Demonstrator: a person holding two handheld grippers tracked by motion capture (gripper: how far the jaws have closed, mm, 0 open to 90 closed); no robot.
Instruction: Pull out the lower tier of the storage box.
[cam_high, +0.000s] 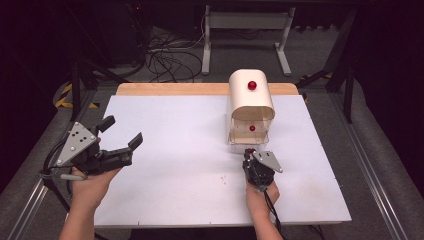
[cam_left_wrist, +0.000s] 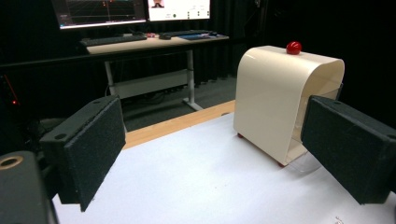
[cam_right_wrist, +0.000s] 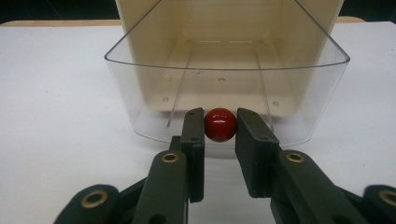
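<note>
Between the right gripper's (cam_right_wrist: 220, 128) pads sits the drawer's red knob (cam_right_wrist: 220, 124), jaws narrow, apparently clamped on it. Clear drawer (cam_right_wrist: 140, 93) sticks out of the cream box (cam_high: 251, 100). Right hand level, pointing at box. Left gripper (cam_high: 121, 131) wide open, idle at table's (cam_high: 175, 150) left edge.

A person's right hand (cam_high: 260, 192) is holding the right gripper (cam_high: 248, 151) at the front of a cream bread box (cam_high: 251, 102), which is standing on the far right part of the white table (cam_high: 175, 150). The gripper's tips are reaching the clear drawer (cam_high: 248, 136) at the red front knob (cam_high: 252, 128), though whether they are pinching it is hard to tell from up here. A second red knob (cam_high: 252, 85) is sitting on the box's curved top. The left gripper (cam_high: 121, 131) is hovering at the table's left edge, jaws spread wide apart.
</note>
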